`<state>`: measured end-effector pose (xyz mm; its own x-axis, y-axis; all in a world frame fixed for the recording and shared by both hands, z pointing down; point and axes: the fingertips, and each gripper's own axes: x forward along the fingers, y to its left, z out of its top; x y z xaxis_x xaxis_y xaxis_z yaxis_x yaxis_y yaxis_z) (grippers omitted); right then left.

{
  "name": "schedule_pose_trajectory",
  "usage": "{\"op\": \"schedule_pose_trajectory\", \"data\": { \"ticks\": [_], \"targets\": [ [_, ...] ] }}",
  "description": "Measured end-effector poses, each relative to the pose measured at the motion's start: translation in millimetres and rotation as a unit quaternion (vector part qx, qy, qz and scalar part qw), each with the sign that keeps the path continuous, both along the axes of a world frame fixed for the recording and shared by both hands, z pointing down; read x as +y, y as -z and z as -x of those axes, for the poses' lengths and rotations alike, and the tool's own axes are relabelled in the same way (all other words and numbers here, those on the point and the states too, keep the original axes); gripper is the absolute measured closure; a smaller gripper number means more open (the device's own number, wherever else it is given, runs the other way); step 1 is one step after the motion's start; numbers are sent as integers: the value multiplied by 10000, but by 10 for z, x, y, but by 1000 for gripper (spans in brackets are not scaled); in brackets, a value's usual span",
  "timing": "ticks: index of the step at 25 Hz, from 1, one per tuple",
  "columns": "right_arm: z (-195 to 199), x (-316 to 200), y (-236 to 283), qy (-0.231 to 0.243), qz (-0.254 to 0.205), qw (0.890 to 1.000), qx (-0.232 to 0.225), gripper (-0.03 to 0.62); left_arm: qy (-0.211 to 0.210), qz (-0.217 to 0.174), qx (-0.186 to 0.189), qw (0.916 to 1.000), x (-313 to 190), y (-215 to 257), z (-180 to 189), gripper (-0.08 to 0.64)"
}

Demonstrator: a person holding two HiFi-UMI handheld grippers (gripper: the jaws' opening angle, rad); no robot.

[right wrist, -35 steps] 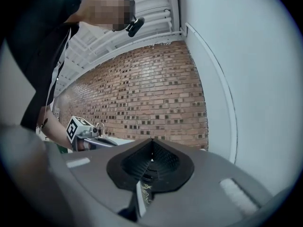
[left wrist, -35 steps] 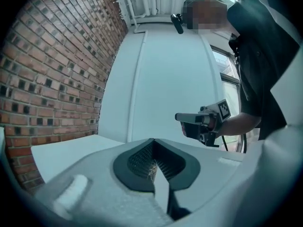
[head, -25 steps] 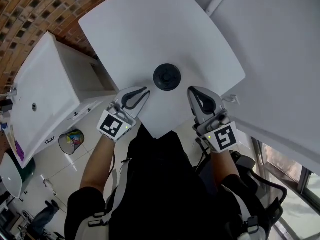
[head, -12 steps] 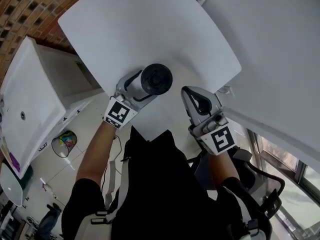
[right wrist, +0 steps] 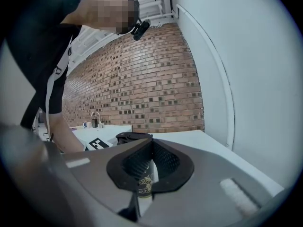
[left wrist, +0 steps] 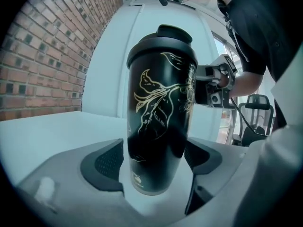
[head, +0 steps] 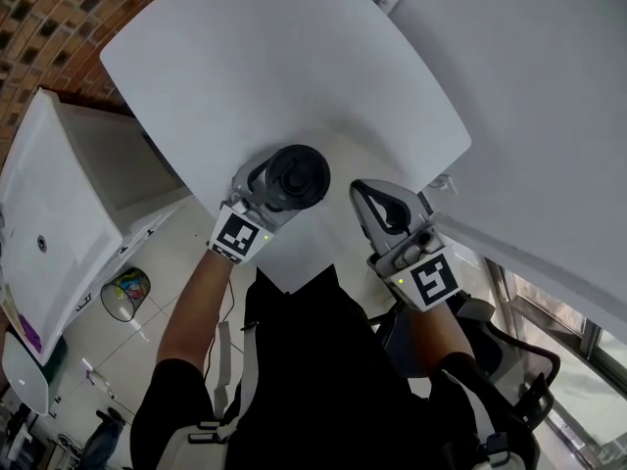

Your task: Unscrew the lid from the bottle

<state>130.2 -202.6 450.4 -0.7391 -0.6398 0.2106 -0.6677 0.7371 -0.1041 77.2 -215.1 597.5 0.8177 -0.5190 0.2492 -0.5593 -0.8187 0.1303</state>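
Note:
A black bottle (left wrist: pixel 160 112) with gold line art and a black screw lid (head: pixel 296 176) stands upright on the white table (head: pixel 294 57), near its front corner. My left gripper (head: pixel 282 188) has just been opening; its jaws stand wide with the bottle's lower body between them, and the black pads (left wrist: pixel 108 163) sit close at each side. My right gripper (head: pixel 368 190) is shut and empty, right of the bottle and apart from it. In the right gripper view the bottle (right wrist: pixel 145 183) shows through the slit under the closed pads (right wrist: pixel 163 162).
A white sink counter (head: pixel 59 223) stands left of the table, with a bin (head: pixel 125 294) on the floor beside it. A brick wall (head: pixel 59 8) runs behind, a white wall (head: pixel 549 116) along the right. A chair (head: pixel 509 370) is behind me.
My left gripper was shut beside the bottle a second ago; it has opened and moved in so that its jaws flank the bottle. The right gripper has shifted only slightly.

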Motion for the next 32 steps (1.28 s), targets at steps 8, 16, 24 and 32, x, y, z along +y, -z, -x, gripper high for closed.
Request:
{"op": "schedule_pose_trajectory", "data": {
  "ticks": [8,16,24,32],
  "targets": [
    [-12,-3,-94,103,111,9999,16,588,-164,-180,43,9997,-32,6,-118,152],
    [7,0,-126,152,127,9998,21,588,-543,-234,33,9982,-37,15,-221,162],
    [170,17,-18,443,-10,9978,-490,283,-961,-103,-49,9953,9,-20,-219,167],
    [626,-63,-47,486,-228,9977,-421,104,-977,-101,-138,9951,8,-4,-239,167]
  ]
}}
